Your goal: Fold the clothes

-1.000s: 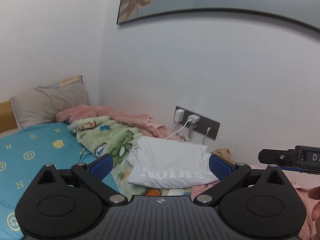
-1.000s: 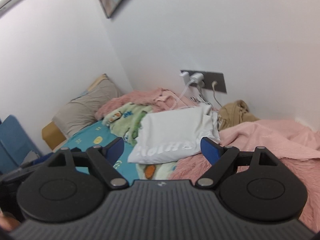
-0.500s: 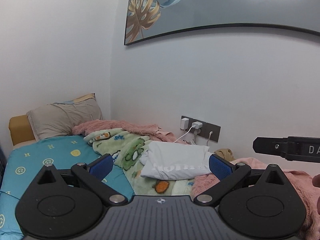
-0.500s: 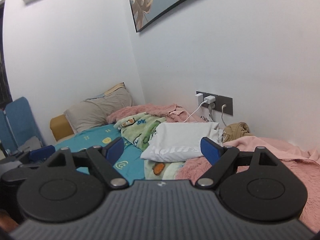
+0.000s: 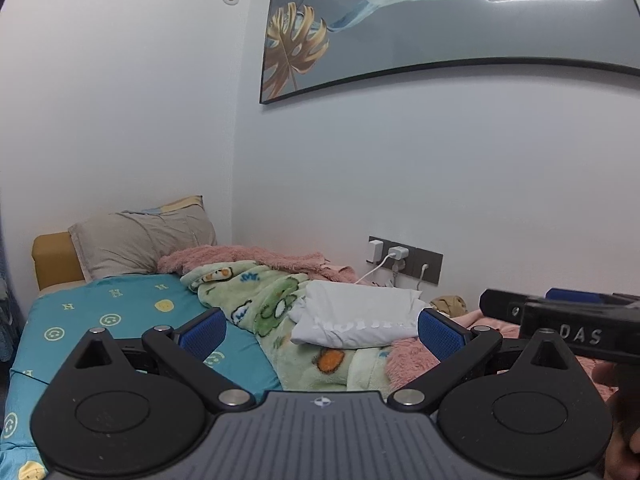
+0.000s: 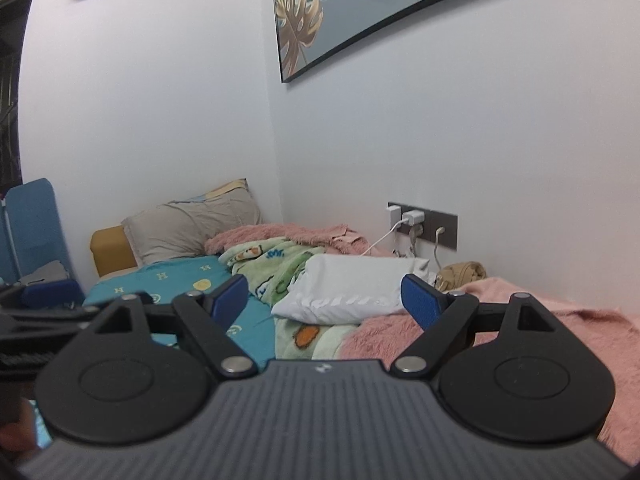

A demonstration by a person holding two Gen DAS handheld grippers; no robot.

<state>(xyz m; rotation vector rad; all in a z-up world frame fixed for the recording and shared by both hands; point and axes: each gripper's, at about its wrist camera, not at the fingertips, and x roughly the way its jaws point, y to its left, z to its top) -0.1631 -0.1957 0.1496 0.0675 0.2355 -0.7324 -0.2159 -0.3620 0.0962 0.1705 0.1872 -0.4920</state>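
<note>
A folded white garment (image 5: 356, 320) with pale lettering lies on a green cartoon blanket (image 5: 272, 304) on the bed, near the wall. It also shows in the right wrist view (image 6: 348, 290). My left gripper (image 5: 320, 330) is open and empty, held well back from the garment. My right gripper (image 6: 324, 298) is open and empty, also back from it. The right gripper's body (image 5: 576, 324) shows at the right edge of the left wrist view.
A pink fuzzy blanket (image 6: 520, 312) covers the bed's right side. A teal smiley sheet (image 5: 120, 312) and a grey pillow (image 5: 140, 240) lie to the left. A wall socket panel with chargers (image 5: 404, 260) and a tan cloth (image 6: 464, 272) sit behind the garment.
Both grippers have pulled back and tilted up from the white garment, so it looks smaller and more wall shows. Both stay open and empty.
</note>
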